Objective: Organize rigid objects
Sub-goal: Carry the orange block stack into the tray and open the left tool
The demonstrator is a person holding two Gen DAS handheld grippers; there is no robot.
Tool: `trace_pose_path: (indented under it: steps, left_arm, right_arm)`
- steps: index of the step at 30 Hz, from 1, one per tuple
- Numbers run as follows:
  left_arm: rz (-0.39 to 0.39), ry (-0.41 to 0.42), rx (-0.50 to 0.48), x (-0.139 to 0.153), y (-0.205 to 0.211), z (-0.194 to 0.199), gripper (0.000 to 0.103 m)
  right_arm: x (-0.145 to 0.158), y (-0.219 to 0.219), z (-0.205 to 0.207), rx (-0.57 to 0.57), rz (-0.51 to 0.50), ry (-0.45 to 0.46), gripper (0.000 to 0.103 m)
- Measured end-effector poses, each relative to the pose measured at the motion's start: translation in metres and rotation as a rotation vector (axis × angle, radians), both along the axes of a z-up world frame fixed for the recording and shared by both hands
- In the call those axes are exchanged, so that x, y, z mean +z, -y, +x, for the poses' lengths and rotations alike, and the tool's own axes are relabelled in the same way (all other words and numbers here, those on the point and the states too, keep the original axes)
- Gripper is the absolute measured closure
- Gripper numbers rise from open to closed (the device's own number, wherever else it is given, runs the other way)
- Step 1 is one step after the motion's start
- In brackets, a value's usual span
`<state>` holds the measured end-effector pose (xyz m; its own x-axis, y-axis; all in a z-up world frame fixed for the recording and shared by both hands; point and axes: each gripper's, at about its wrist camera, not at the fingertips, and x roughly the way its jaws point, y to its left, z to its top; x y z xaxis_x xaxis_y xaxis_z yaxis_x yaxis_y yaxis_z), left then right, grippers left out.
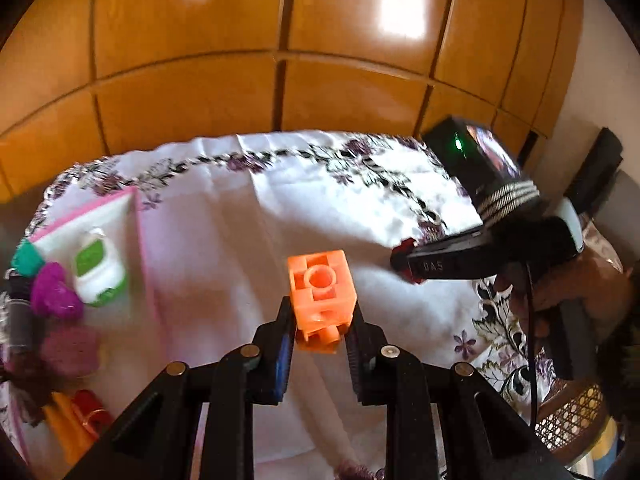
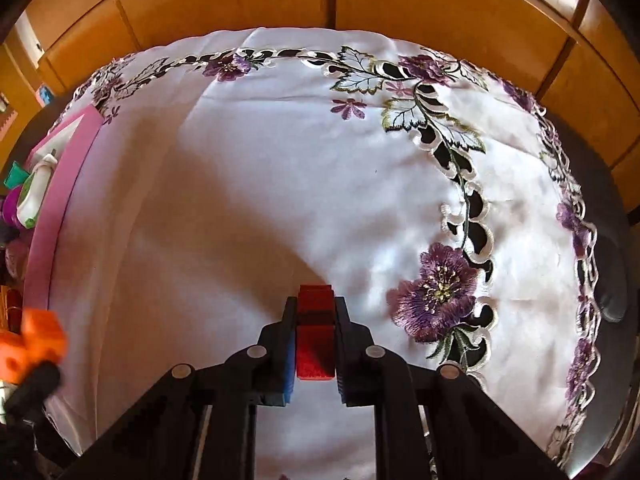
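While the left gripper (image 1: 320,312) is clenched on an orange block (image 1: 321,293), its two fingers pinching the block's sides above the white embroidered tablecloth (image 1: 248,216), the right gripper (image 2: 315,320) is clamped on a red block (image 2: 315,338) that fills the narrow gap between its jaws, low over the same cloth. From the left wrist view the right gripper shows side-on at the right, the red piece at its tip, with pale lettering on its black finger too blurred to read surely. At the left edge sits a pink-rimmed tray (image 1: 100,205) holding a green-and-white piece (image 1: 98,268), with teal, magenta and red pieces nearby.
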<state>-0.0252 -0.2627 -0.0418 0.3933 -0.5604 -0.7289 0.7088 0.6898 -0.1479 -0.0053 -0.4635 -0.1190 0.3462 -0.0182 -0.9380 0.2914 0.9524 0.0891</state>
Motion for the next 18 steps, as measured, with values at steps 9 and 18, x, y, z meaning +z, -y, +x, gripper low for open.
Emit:
trace_pose_path:
  steps: [9,18]
  left_arm:
    - [-0.016,0.027,0.055,0.021,-0.020,0.003,0.079]
    - [-0.026,0.010,0.091,0.024,-0.032,0.008,0.079]
  right_arm:
    - [0.002,-0.001,-0.005,0.019,-0.019,0.015,0.088]
    - [0.002,-0.008,-0.002,0.053,-0.065,0.016,0.088]
